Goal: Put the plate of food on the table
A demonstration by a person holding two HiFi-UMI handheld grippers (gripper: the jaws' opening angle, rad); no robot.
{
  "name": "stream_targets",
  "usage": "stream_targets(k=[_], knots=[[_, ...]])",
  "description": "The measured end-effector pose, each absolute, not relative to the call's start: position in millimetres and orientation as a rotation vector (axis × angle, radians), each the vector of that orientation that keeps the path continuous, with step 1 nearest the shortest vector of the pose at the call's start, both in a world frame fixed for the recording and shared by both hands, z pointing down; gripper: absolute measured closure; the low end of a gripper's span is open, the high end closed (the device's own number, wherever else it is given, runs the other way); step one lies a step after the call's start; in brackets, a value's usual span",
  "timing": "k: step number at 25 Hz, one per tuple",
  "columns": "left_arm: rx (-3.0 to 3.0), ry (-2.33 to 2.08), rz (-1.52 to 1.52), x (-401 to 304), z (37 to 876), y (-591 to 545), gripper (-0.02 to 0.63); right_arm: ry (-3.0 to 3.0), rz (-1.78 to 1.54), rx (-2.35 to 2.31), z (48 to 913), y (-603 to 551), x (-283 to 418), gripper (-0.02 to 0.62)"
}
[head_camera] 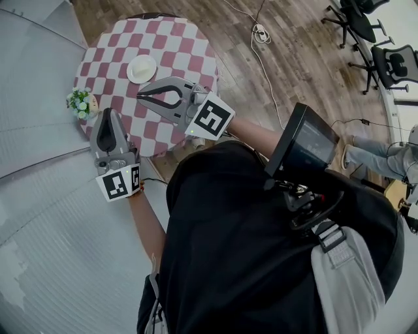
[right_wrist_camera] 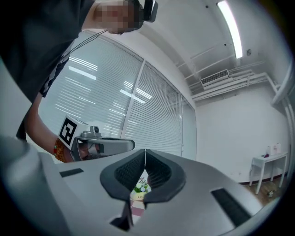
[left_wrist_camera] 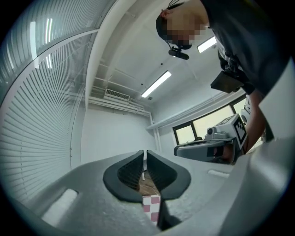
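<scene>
Closest, filling 4 to 7 o'clock of the head view: a black shirt (head_camera: 228,248), a grey padded shoulder strap (head_camera: 346,274) at 4 o'clock, and a flat black screen-like box (head_camera: 304,143) standing off the chest.

Next out, at 9 o'clock: the left gripper (head_camera: 108,112), grey plastic with a black-and-white marker cube at its rear. Points toward 12 o'clock over the 7 o'clock rim of the table. Jaws closed tip to tip in its own view, gripping nothing, with only a sliver of checked cloth showing below them.

Just beyond, at 1 o'clock of it: the right gripper (head_camera: 140,93), same build, reaching in from 4 o'clock across the table's middle. Jaws likewise pressed together at the tips, empty. In its own view, flowers visible through the hollow behind the tips.

Under both: a round table under a red-and-white checked cloth (head_camera: 189,52).

Resting on that cloth near the centre, a touch toward 12 o'clock: the white round plate with a pale mound of food (head_camera: 142,68). Lies flat, just at 12 o'clock of the right gripper's tips but apart from them, touched by neither gripper.

At the table's 8 o'clock edge: a small pot of white and green flowers (head_camera: 81,103), upright, just at 10 o'clock of the left gripper.

Farther: a brown wooden plank floor (head_camera: 294,65), and on it, at 1 o'clock of the table, a white power strip (head_camera: 260,32) with pale cables trailing. Along 9 o'clock, a curved grey slatted wall (head_camera: 39,163). Farthest, at 2 o'clock of the view: two black wheeled office chairs (head_camera: 356,19).
</scene>
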State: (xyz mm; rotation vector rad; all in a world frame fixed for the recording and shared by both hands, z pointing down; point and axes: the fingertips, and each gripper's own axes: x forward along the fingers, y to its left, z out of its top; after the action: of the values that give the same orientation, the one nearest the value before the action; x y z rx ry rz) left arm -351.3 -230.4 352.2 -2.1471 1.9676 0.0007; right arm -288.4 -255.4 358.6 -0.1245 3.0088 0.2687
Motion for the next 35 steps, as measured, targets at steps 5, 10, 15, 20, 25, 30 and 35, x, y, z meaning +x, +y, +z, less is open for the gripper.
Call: stream_targets(k=[5,10,15,20,25,30,35], knots=[[-2.167,1.957,-0.015,-346.2,382.7,-230.4,0.578,3.039,0.237,-0.159,390.8,-255.1,-286.2,0.583],[-2.188,1.984,-0.069,-344.6,416.8,-233.5,0.578,3.094,0.086,-0.192,417.8,-258.5,-280.2,0.583],[-2.226,2.044,-0.112,-342.7,462.2,-240.2,0.578,3.147,0.039,-0.205,449.1,-260.6,-277.0,0.583],[-2.222,2.076,-0.211,-339.4,497.4,-239.7,0.578,3.185,0.003,-0.242,477.1,-262.1,-278.9,0.584],[-2.263,2.109,-0.248,-335.9,523.4,-238.4,0.578,3.245,-0.018,-0.253,504.8,-261.6,-278.2,0.583],[-2.309,2.124,-0.303,-331.9,548.7,-235.9,0.578,3.277,-0.064,-0.262,520.5,-260.8,-276.4,0.584],[-2.348,2.135,-0.344,-328.5,566.4,-231.2,0.578,3.311,-0.084,-0.253,533.2,-256.3,-278.1,0.584]])
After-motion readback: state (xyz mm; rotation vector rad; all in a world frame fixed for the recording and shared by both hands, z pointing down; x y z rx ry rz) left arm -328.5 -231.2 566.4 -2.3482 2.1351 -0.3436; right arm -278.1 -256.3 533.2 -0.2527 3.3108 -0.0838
